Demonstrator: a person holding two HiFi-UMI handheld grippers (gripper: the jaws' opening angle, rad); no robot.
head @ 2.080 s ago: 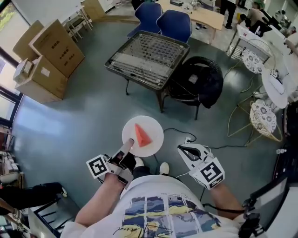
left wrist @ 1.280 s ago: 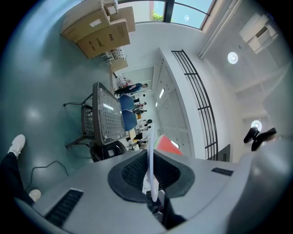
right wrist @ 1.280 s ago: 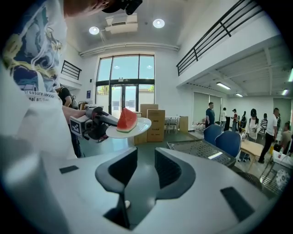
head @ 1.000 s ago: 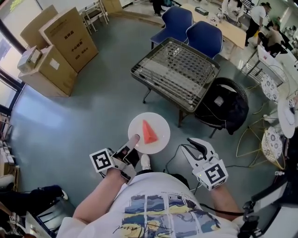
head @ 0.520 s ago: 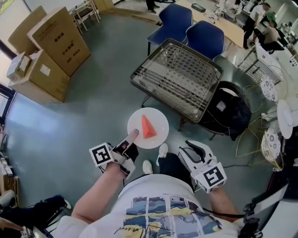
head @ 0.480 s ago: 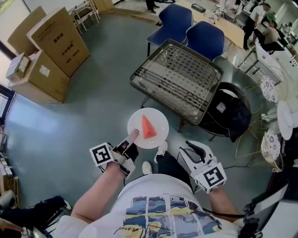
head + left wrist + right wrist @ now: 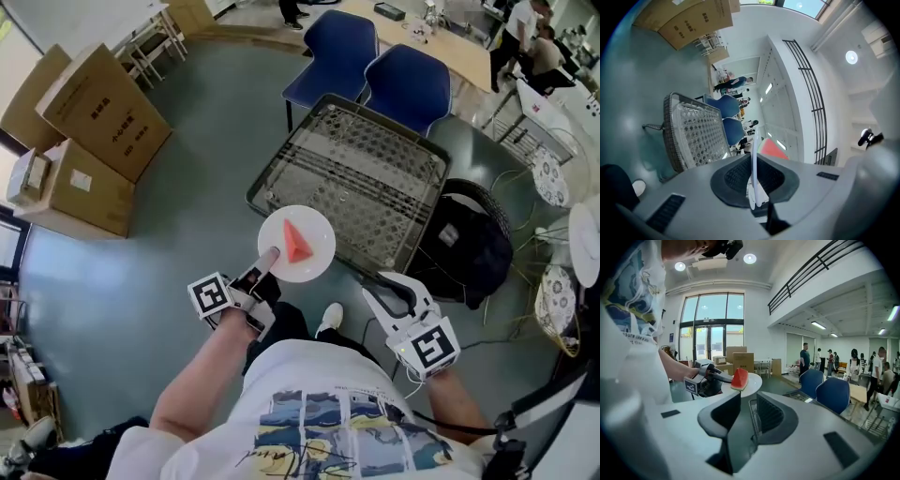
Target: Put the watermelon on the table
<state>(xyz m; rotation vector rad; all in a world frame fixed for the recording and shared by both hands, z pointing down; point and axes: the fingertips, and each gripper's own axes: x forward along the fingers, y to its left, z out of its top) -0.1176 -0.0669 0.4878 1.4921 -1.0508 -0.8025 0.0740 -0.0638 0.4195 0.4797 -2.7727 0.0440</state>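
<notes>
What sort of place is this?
Probably an open office or workshop hall: cardboard boxes, blue chairs by a long wooden table, and people standing about under a railed mezzanine.

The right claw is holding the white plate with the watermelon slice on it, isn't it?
Not quite. It is the left claw that is holding the white plate with the watermelon slice on it. The head view shows this; the right claw is open and empty.
</notes>
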